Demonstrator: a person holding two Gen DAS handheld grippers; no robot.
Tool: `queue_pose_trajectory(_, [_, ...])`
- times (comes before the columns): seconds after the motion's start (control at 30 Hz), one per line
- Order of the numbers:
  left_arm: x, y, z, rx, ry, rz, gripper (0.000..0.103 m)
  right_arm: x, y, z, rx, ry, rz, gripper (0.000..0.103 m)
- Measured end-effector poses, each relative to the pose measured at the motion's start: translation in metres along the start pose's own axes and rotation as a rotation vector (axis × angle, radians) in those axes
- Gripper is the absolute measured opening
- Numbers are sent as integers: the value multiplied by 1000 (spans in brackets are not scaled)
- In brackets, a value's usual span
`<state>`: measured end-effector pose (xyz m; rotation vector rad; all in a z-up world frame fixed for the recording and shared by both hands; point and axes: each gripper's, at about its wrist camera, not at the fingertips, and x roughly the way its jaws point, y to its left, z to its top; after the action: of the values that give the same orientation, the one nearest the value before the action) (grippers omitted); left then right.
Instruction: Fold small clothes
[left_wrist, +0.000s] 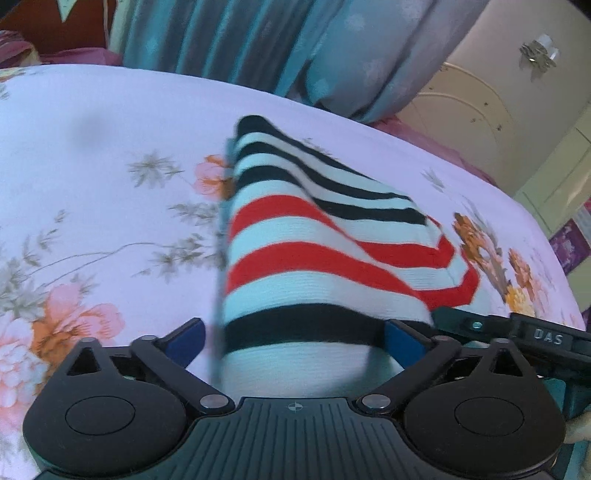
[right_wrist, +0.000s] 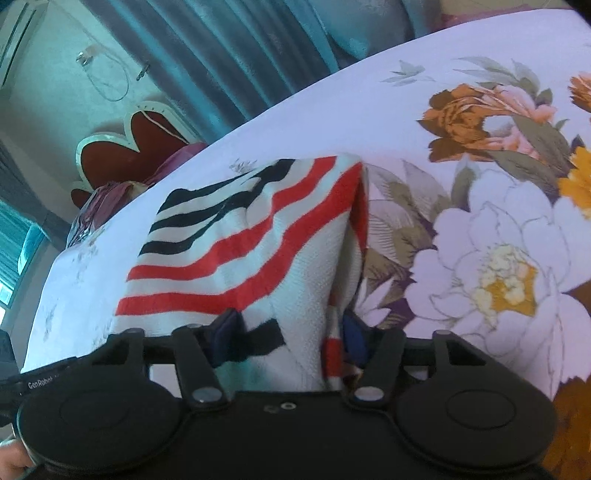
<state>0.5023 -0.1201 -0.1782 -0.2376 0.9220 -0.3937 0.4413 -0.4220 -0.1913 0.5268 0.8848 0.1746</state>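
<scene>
now striped garment (left_wrist: 314, 258) between both grippers' fingers (left_wrist: 400, 341)

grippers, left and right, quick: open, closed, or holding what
Left gripper: closed on the striped garment.
Right gripper: closed on the same striped garment, lifted over the floral bedsheet.

Red/black/white striped knit garment (left_wrist: 314, 258); pale lilac floral bedsheet (left_wrist: 92, 147) w/ orange, pink blooms; teal curtains (left_wrist: 221, 33)
</scene>
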Motion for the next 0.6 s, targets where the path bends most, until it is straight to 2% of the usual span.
queue_pose_trajectory(0.03, [1, -3, 1, 2, 4, -13, 91, 0, 0, 1, 0, 5, 6, 47])
queue_pose_trajectory(0.1, [2, -6, 3, 2, 6, -2, 91, -3, -1, 2, -8, 7, 13, 46])
queue_pose_trajectory(0.23, [6, -5, 4, 6, 7, -8, 91, 3, -4, 3, 6, 12, 24, 54])
queue_pose_trajectory(0.37, [8, -7, 4, 4, 3, -5, 90, 7, 4, 4, -17, 5, -4, 54])
queue_pose_trajectory(0.43, [7, -7, 5, 12, 3, -6, 85, 5, 6, 4, -13, 9, -6, 41])
queue_pose_trajectory(0.6, [2, -9, 4, 34, -15, 3, 75, 2, 6, 1, -13, -7, -13, 38])
